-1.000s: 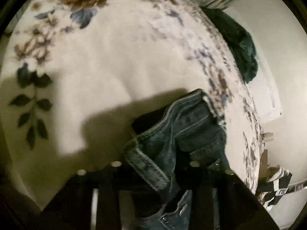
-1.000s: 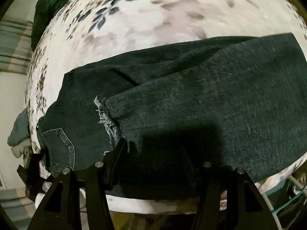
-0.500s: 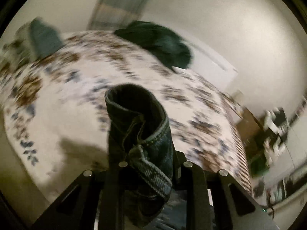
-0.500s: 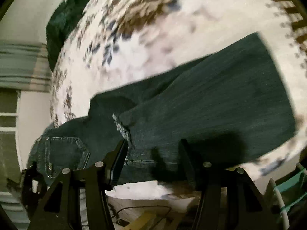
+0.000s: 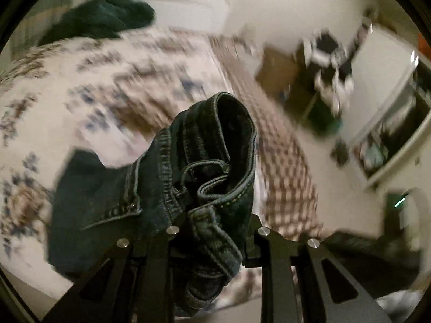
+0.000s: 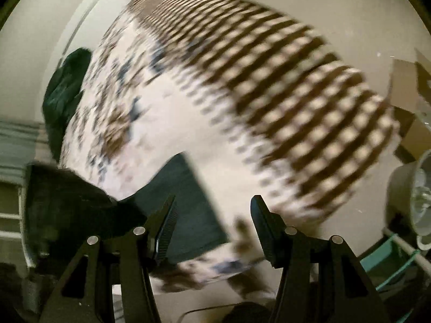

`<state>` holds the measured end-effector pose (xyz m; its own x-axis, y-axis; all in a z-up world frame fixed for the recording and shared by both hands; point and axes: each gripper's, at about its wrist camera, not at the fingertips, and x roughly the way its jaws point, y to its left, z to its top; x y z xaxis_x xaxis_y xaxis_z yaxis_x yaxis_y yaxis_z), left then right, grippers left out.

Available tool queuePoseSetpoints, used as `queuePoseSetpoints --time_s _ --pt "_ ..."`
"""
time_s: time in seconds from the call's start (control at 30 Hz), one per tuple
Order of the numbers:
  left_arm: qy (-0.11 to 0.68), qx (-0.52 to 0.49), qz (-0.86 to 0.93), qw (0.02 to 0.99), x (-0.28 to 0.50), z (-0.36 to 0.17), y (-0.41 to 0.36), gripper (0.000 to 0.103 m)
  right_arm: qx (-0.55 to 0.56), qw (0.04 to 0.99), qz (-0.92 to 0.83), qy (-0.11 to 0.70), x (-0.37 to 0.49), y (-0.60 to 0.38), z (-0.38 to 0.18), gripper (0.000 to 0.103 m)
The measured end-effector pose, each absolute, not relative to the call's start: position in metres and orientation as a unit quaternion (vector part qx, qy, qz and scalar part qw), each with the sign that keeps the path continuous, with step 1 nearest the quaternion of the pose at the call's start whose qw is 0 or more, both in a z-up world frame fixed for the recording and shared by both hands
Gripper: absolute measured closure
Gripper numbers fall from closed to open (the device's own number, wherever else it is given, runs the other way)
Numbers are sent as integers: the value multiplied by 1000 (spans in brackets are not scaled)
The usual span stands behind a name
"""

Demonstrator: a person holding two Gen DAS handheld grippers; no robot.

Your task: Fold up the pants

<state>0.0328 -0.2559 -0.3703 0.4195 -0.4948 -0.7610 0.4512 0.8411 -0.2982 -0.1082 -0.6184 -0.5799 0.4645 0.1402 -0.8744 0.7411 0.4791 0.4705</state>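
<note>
The dark blue jeans (image 5: 204, 167) hang bunched from my left gripper (image 5: 212, 215), which is shut on their waistband and holds it lifted above the floral bedspread (image 5: 113, 75). More of the denim trails down to the left below it. In the right wrist view my right gripper (image 6: 212, 210) is open and empty above the bed. A flat part of the jeans (image 6: 186, 204) lies on the spread between and left of its fingers (image 6: 167, 220). Both views are motion-blurred.
A dark green garment (image 5: 99, 18) lies at the far edge of the bed, also in the right wrist view (image 6: 64, 94). A checked blanket part (image 6: 296, 102) covers the bed's end. Cardboard boxes (image 5: 280, 70), shelving (image 5: 388, 123) and a teal basket (image 6: 388, 263) stand beside the bed.
My left gripper has lifted the waistband and swung right across the bed. My right gripper has let go of the trouser leg, opened and pulled away.
</note>
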Motion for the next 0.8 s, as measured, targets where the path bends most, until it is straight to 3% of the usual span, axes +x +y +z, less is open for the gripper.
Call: queuePoseSetpoints --time_s 0.2,0.23,0.27,0.33,0.53,0.8 --pt "526 67 -252 810 16 -423 -308 77 458 697 -240 497 -153 -655 -596 44" --pt "527 75 -252 808 16 -424 -310 66 458 693 -241 501 -158 -659 -598 41" --pt "531 78 -262 802 13 -423 -315 47 459 692 -240 503 -162 -662 -600 39" --pt "539 72 -291 788 5 -419 -320 22 461 690 -237 505 -163 -665 -602 33" --pt "552 30 -320 770 -1 -376 -286 20 483 703 -194 484 -145 -672 -592 11" --pt "573 -11 -139 808 64 -374 -133 20 506 707 -61 491 -62 -627 -602 10"
